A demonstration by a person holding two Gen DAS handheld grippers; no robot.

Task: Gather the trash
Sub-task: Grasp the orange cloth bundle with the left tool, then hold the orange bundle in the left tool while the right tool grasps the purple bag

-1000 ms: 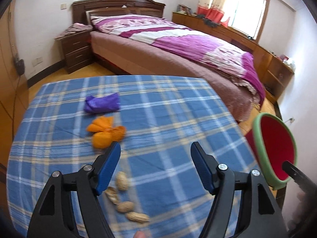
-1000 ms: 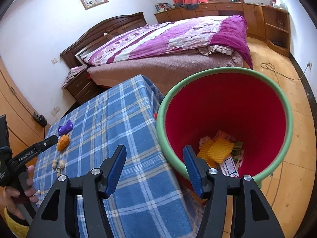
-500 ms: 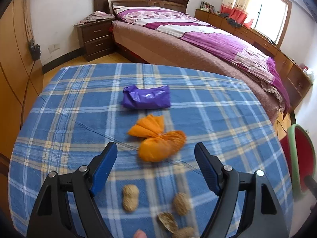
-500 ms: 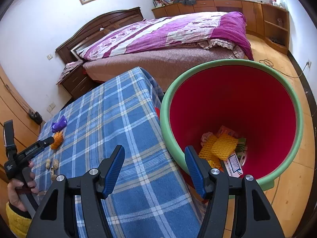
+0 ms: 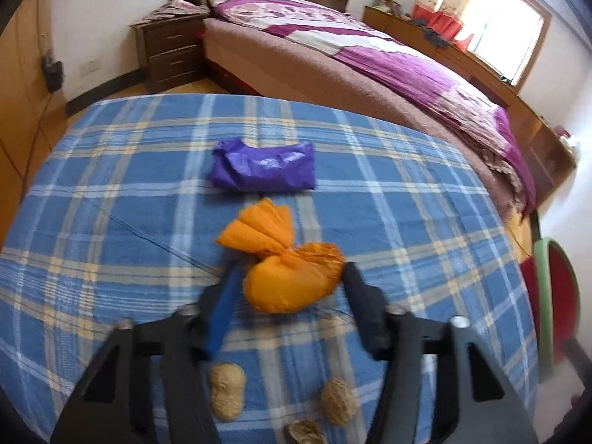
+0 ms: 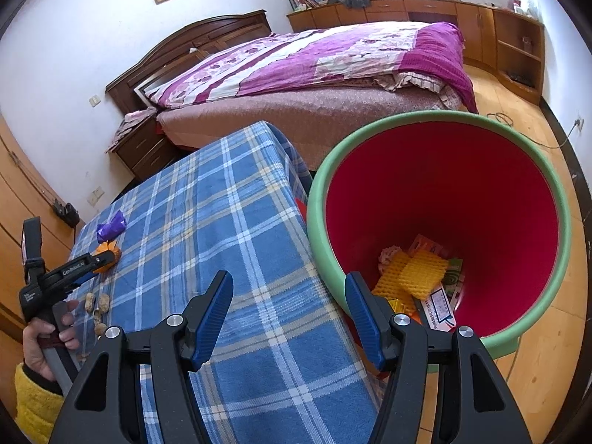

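Observation:
An orange knotted bag lies on the blue plaid tablecloth. My left gripper is open with a finger on each side of the bag's round end. A purple bag lies just beyond it. Several peanut shells lie under the gripper. My right gripper is open and empty, hovering over the table's edge beside the red bin with a green rim. The bin holds yellow foam netting and wrappers. The orange bag and left gripper also show in the right wrist view.
A bed with a purple cover stands past the table's far edge, a dark nightstand to its left. The bin stands on the wood floor off the table's right edge. Wooden cabinets line the window wall.
My left gripper has moved forward over the peanut shells and its fingers have narrowed around the orange bag. My right gripper has barely moved beside the bin.

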